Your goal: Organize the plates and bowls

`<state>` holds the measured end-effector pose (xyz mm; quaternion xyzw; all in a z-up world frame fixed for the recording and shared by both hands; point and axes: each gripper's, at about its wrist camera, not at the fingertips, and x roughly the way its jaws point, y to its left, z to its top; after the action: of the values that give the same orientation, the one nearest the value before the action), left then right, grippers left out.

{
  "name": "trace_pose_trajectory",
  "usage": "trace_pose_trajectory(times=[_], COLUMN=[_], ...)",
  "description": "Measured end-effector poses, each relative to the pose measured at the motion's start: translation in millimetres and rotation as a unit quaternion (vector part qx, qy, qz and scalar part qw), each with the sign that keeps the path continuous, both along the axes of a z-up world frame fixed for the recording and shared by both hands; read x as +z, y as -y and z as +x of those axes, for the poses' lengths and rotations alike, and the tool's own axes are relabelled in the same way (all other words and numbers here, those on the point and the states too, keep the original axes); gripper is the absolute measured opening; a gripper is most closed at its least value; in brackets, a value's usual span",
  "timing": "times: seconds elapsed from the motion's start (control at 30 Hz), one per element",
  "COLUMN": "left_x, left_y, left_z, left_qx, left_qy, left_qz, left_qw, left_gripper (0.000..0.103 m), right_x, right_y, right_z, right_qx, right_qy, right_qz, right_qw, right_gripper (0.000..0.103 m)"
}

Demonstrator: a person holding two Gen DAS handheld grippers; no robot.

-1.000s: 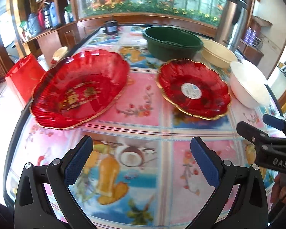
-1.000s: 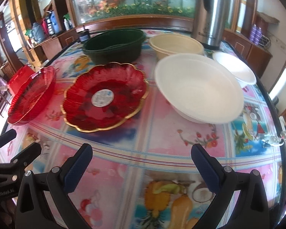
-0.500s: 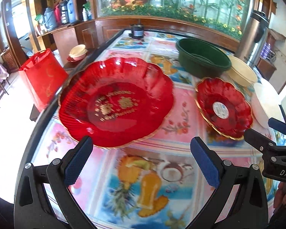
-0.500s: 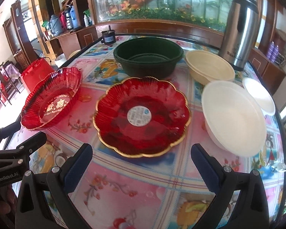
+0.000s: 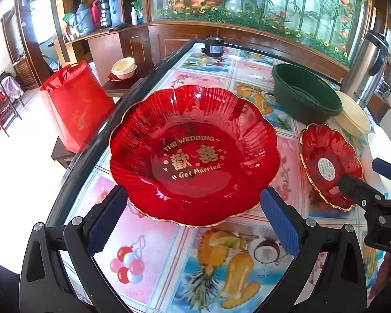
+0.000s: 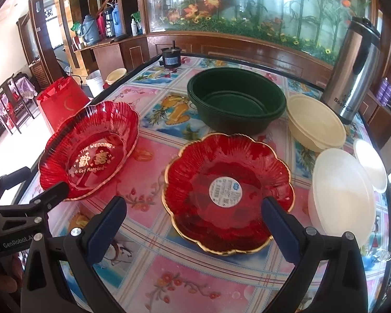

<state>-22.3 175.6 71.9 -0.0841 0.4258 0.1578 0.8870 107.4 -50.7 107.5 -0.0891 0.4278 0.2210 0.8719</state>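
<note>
A large red wedding plate [image 5: 193, 154] lies near the table's left edge; it also shows in the right wrist view [image 6: 91, 148]. My left gripper [image 5: 193, 219] is open, its jaws standing either side of the plate's near rim. A smaller red gold-rimmed plate [image 6: 226, 190] with a round sticker lies to the right, also seen in the left wrist view [image 5: 328, 167]. My right gripper [image 6: 193, 224] is open, just before that plate's near rim. A dark green bowl [image 6: 237, 104], a cream bowl [image 6: 315, 125] and a white bowl [image 6: 341, 190] stand behind and right.
A steel thermos [image 6: 357, 70] stands at the back right. A small white dish [image 6: 370, 164] lies by the right edge. A black motor-like object [image 6: 170, 57] sits at the far edge. A red bag [image 5: 75, 104] stands on a bench left of the table [image 5: 153, 237].
Both grippers have moved left and forward. The large plate now sits between my left jaws, the smaller plate right in front of my right jaws. Nothing was taken hold of.
</note>
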Motion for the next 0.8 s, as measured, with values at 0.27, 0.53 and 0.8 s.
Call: trace_pose_trajectory(times=[0.27, 0.53, 0.8], left_x=[0, 1, -12], left_y=[-26, -59, -67], left_z=[10, 25, 44], left_qx=[0.029, 0.071, 0.073], left_qy=[-0.009, -0.016, -0.044], left_qz=[-0.004, -0.021, -0.031], left_qw=[0.9995, 0.9972, 0.9959], left_gripper=[0.103, 0.103, 0.103], right_x=[7, -10, -24], right_y=[-40, -75, -99], right_z=[20, 53, 76], right_qx=[0.045, 0.077, 0.094], right_qy=[-0.003, -0.057, -0.104], right_qz=[-0.008, -0.001, 0.003], right_qw=[0.999, 0.995, 0.990], right_gripper=[0.100, 0.075, 0.044])
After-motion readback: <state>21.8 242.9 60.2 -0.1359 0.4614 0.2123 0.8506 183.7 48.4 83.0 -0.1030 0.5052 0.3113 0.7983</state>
